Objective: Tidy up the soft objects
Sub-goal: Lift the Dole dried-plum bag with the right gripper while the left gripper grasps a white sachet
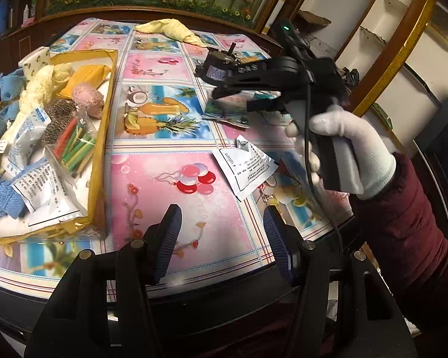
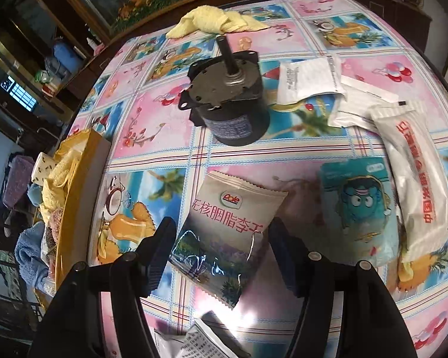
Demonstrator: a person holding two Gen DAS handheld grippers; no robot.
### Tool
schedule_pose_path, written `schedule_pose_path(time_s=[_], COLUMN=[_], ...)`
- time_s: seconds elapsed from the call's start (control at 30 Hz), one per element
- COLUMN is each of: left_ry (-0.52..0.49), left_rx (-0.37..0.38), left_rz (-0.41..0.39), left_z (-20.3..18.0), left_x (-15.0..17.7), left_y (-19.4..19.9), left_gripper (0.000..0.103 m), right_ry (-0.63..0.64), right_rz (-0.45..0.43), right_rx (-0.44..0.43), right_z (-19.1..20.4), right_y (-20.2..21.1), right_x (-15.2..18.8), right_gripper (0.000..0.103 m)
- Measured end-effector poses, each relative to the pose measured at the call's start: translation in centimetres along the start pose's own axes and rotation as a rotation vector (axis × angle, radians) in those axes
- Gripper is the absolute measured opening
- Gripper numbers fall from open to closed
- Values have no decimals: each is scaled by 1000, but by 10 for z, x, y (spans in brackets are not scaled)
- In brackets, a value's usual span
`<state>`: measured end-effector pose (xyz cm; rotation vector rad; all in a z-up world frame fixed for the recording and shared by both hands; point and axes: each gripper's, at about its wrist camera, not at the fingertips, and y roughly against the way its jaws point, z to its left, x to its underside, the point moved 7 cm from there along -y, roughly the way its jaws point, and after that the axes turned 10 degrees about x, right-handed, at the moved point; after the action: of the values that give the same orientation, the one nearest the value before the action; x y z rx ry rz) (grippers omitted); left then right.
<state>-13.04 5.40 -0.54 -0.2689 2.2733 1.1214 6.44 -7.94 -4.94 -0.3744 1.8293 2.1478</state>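
My right gripper (image 2: 222, 249) is open, its jaws to either side of a Dole snack packet (image 2: 224, 232) lying flat on the patterned tablecloth (image 2: 152, 125). A teal cartoon packet (image 2: 355, 205) and a long white packet (image 2: 418, 185) lie right of it. From the left wrist view, the right gripper (image 1: 224, 89) hovers over that packet (image 1: 227, 113). My left gripper (image 1: 222, 235) is open and empty above the table's near edge. A yellow box (image 1: 100, 137) at left holds towels, sponges and packets. A yellow cloth (image 1: 170, 29) lies at the far edge.
A black motor (image 2: 230, 101) with an upright shaft stands mid-table beyond the Dole packet. White sachets (image 2: 310, 80) lie at the back right, and one white sachet (image 1: 245, 167) lies near my left gripper. A wooden cabinet and shelves surround the table.
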Motion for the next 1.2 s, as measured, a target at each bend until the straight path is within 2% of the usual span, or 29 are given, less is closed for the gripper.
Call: schedule_pose_path(time_s=[0.03, 0.17, 0.23, 0.4, 0.57, 0.77, 1.0, 1.1, 1.13, 1.17, 1.2], left_ry=[-2, -19, -31, -81, -207, -370, -395, -419, -419, -418, -417], left_rx=[-1, 0, -2, -40, -112, -180, -142, -121, -119, -114, -103], left_rz=[3, 16, 26, 53, 122, 222, 222, 226, 226, 220, 210], left_z=[0, -2, -4, -9, -18, -17, -25, -33, -35, -36, -37], left_x=[0, -1, -3, -15, -32, -38, -48, -49, -48, -49, -50], left_y=[-1, -7, -11, -26, -60, -112, -134, -141, -141, -140, -137], left_gripper=[57, 57, 57, 57, 57, 58, 81, 82, 81, 71, 52], right_ry=[18, 169, 255, 343, 291, 218, 186, 162, 155, 141, 130], right_rz=[4, -32, -42, -53, -57, -51, -74, -87, -88, -89, -89], right_rx=[18, 187, 221, 173, 167, 129, 59, 5, -6, -20, -30], right_z=[5, 26, 35, 31, -14, -48, -63, -65, -65, -67, -68], right_y=[-3, -13, -17, -10, 2, 21, 32, 36, 36, 38, 38], right_x=[0, -1, 2, 14, 25, 34, 47, 49, 50, 52, 53], right_gripper=[67, 73, 71, 63, 62, 63, 63, 63, 63, 63, 63])
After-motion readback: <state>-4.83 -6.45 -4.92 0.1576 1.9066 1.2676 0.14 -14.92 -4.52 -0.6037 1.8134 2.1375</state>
